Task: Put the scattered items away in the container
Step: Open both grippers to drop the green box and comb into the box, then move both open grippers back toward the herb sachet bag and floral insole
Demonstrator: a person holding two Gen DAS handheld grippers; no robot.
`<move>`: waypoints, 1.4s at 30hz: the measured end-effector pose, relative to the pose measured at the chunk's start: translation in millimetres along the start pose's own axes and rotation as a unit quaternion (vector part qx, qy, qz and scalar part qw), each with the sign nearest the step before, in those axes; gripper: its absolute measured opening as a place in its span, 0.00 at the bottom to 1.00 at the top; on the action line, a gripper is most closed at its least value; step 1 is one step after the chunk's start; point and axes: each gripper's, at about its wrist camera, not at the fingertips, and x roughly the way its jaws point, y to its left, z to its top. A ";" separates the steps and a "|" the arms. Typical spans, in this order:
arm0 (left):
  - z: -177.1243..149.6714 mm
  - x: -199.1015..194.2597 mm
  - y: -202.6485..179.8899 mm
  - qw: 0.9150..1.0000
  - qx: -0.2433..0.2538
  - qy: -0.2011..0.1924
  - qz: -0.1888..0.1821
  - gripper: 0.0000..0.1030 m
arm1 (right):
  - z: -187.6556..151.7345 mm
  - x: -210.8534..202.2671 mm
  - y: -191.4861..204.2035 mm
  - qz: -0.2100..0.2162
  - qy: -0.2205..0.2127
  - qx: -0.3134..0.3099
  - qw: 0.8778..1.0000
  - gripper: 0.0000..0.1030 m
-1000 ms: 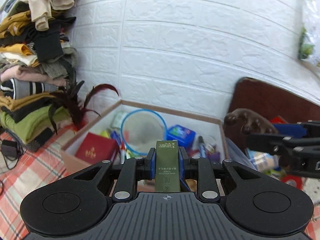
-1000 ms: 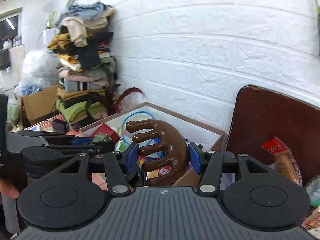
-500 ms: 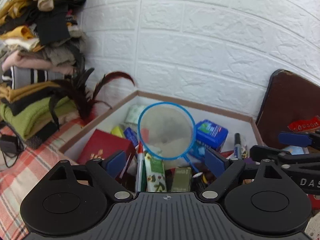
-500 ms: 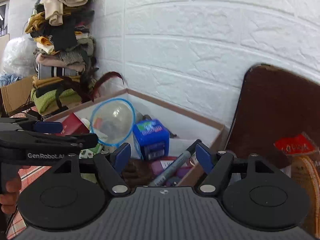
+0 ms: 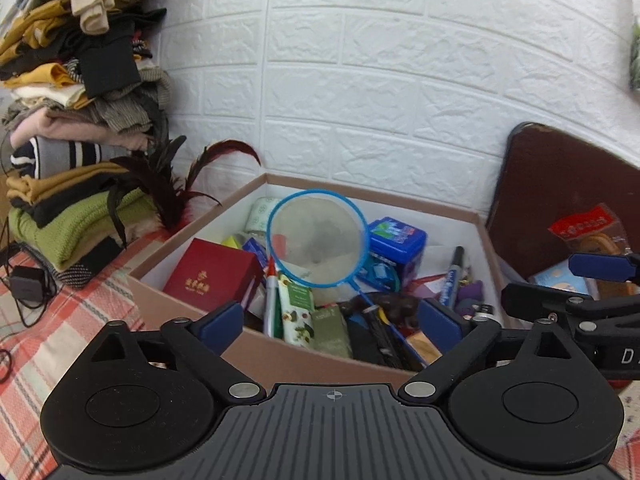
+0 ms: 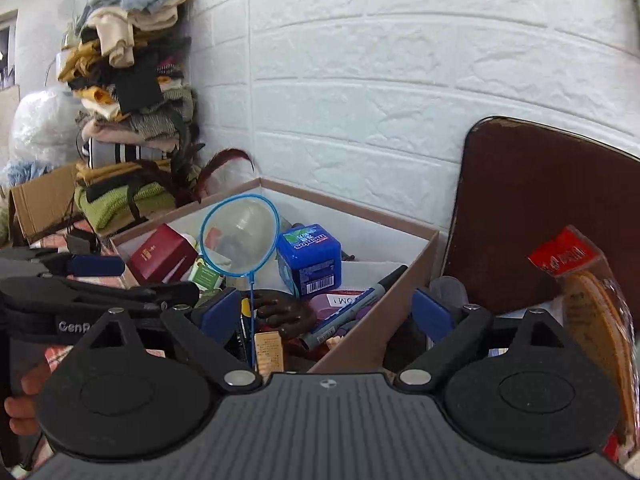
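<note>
The cardboard box (image 5: pixel 188 292) (image 6: pixel 404 280) stands against the white wall and holds several items. A green pack (image 5: pixel 331 330) and a brown wooden massager (image 5: pixel 396 305) (image 6: pixel 286 312) lie inside near the front wall. A blue-rimmed net (image 5: pixel 318 238) (image 6: pixel 240 236), a red box (image 5: pixel 212 274), a blue Mentos tub (image 6: pixel 309 258) and a marker (image 6: pixel 352 304) are also in it. My left gripper (image 5: pixel 331 322) is open and empty above the box's front wall. My right gripper (image 6: pixel 326 314) is open and empty over the box's right corner.
A tall pile of folded clothes (image 5: pixel 76 120) stands left of the box, with dark feathers (image 5: pixel 168 184) beside it. A brown board (image 6: pixel 536 216) leans on the wall at the right, with a packaged snack (image 6: pixel 588 308) before it. A plaid cloth (image 5: pixel 60 320) covers the surface.
Both grippers have opened. The green pack left the left gripper and the wooden massager left the right; both now lie in the box. Both grippers have drawn back a little.
</note>
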 end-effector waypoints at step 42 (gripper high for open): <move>-81.0 7.3 -165.1 0.991 0.038 0.081 -0.104 0.90 | -176.8 -123.9 -135.6 -0.088 0.014 0.207 0.974 0.96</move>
